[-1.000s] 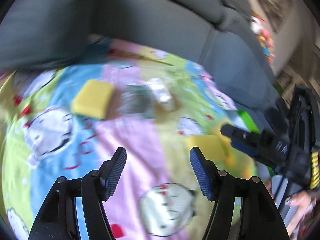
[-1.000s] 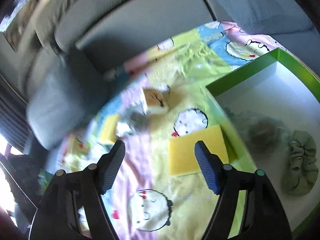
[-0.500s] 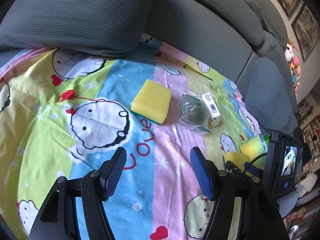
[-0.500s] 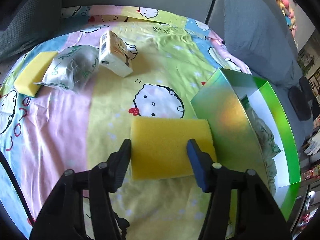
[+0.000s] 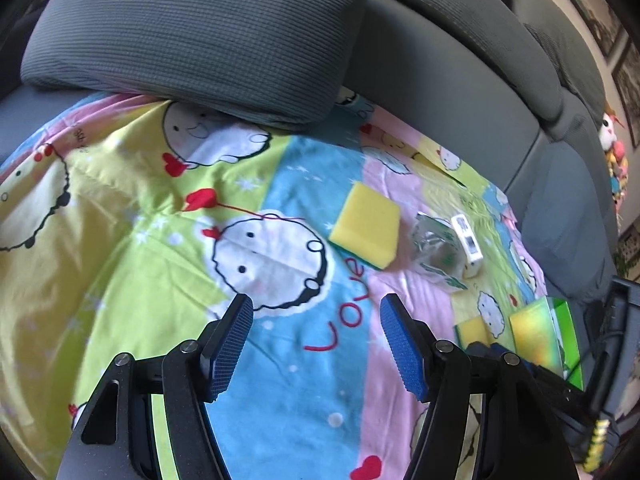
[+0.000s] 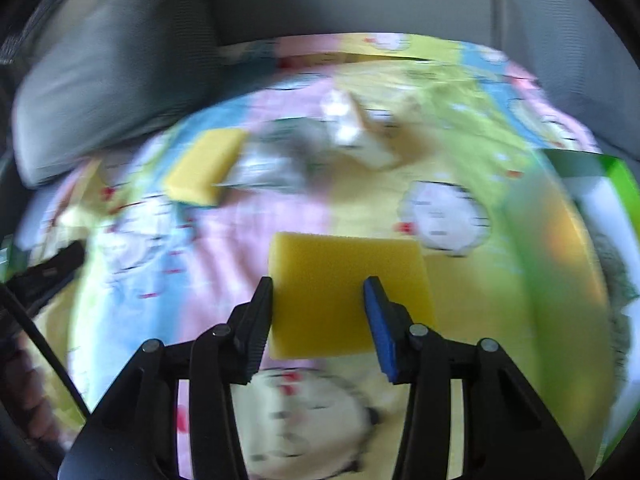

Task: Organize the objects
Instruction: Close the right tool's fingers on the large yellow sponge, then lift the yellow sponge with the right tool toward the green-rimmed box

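My right gripper point(image 6: 320, 320) is shut on a yellow sponge point(image 6: 344, 276) and holds it above the cartoon blanket point(image 6: 304, 220). A second yellow sponge point(image 5: 366, 224) lies on the blanket and also shows in the right wrist view point(image 6: 204, 164). Beside it lie a clear crumpled wrapper point(image 5: 434, 248) and a small white carton point(image 5: 466, 240). My left gripper point(image 5: 316, 340) is open and empty above the blanket point(image 5: 280, 360), short of the second sponge. The green box point(image 6: 616, 208) stands at the right; the held sponge point(image 5: 470, 330) shows beside it point(image 5: 562, 320).
A grey cushion point(image 5: 192, 36) lies on the blanket's far left edge. The grey sofa back point(image 5: 440, 64) runs behind. Something dark and fuzzy point(image 6: 616, 280) lies inside the box. The right wrist view is motion-blurred.
My right gripper has closed on the near sponge and lifted it off the blanket. My left gripper has drawn back to the left, staying open.
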`<state>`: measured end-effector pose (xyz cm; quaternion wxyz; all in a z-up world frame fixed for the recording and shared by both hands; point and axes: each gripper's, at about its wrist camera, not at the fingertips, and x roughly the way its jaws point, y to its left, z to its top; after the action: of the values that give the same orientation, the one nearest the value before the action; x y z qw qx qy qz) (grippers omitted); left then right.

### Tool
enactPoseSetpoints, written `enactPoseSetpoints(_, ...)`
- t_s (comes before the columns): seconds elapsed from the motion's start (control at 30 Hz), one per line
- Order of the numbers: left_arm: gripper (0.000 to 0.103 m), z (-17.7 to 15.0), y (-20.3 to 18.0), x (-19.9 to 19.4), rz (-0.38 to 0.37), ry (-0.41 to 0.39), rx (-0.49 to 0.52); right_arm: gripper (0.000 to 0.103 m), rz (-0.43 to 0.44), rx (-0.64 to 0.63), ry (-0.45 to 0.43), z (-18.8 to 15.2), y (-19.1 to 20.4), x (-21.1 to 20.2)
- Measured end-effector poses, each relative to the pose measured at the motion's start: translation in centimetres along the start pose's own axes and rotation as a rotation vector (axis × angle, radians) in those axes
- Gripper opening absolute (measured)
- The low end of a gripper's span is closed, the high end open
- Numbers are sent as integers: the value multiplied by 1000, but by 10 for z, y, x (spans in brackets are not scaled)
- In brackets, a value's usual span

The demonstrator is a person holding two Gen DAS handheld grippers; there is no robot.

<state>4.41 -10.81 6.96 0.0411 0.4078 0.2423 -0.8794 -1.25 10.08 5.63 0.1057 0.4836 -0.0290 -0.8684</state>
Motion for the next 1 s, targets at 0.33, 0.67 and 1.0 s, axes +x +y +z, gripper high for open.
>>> enactPoseSetpoints(0.33,67,-1,-3,1,1,17,10,59,277,43,38,2,25,2)
enactPoseSetpoints(0.67,67,-12,-26,14,-47,132,83,62,315,223,6,4,-15,1)
enactPoseSetpoints(1.0,67,-36,-55,43,-108,329,131,61,384,276,79,1,-21,18)
